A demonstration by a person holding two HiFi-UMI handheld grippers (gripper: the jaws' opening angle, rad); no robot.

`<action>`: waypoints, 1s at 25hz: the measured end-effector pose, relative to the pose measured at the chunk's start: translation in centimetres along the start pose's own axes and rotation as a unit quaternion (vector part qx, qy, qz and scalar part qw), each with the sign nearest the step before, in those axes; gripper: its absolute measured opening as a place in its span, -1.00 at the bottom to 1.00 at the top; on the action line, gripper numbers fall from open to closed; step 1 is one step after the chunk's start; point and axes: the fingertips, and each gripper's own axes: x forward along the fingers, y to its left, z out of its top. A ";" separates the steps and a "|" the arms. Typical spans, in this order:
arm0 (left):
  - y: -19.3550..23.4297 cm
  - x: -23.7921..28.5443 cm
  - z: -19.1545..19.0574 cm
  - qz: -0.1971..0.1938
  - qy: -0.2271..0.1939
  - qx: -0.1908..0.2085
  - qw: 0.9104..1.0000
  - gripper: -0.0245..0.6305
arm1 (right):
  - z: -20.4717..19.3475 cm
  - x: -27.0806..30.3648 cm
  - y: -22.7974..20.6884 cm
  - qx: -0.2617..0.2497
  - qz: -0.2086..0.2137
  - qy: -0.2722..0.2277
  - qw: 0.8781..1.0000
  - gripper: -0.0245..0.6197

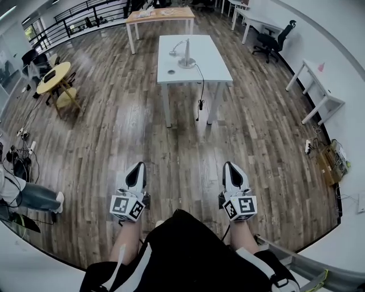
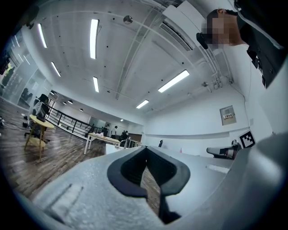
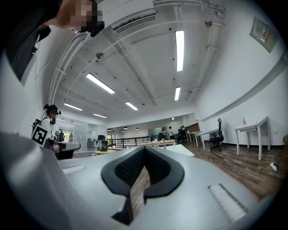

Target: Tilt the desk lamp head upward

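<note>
A silver desk lamp (image 1: 183, 55) stands on a light blue table (image 1: 212, 63) far ahead of me, its head bent down to the left and its cord hanging off the table's front edge. My left gripper (image 1: 137, 170) and right gripper (image 1: 231, 169) are held low in front of my body, well short of the table, both shut and empty. In the left gripper view the left gripper (image 2: 146, 157) points level across the room with its jaws together. The right gripper (image 3: 144, 155) shows the same in its own view, with the lamp (image 3: 163, 143) small just above it.
A wooden table (image 1: 161, 16) stands behind the blue one. A round yellow table (image 1: 54, 77) and chair are at the left, white desks (image 1: 319, 85) and an office chair (image 1: 274, 40) at the right. Cables lie on the wood floor at both sides. A person's leg (image 1: 31, 197) is at far left.
</note>
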 end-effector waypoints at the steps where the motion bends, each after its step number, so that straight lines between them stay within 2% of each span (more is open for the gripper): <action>1: -0.6 0.4 -0.1 -0.002 0.000 -0.001 1.000 -0.93 | 0.2 -0.3 -0.7 -0.001 -0.003 -0.003 1.000 -0.91; 7: -4.6 2.2 -1.4 -0.010 -0.001 -0.008 1.000 -0.93 | 1.1 -2.7 -4.8 0.008 -0.010 -0.015 1.000 -0.91; 14: -7.3 4.1 -2.4 -0.003 0.010 -0.013 1.000 -0.93 | 0.3 -4.0 -8.6 0.005 -0.010 0.000 1.000 -0.91; 19: -6.4 6.3 -2.6 -0.001 0.007 -0.012 1.000 -0.93 | -0.1 -1.6 -10.1 0.011 -0.014 0.001 1.000 -0.91; 25: -1.9 9.9 -2.3 0.006 -0.006 -0.001 1.000 -0.93 | 0.3 4.3 -10.2 0.003 -0.011 -0.003 1.000 -0.91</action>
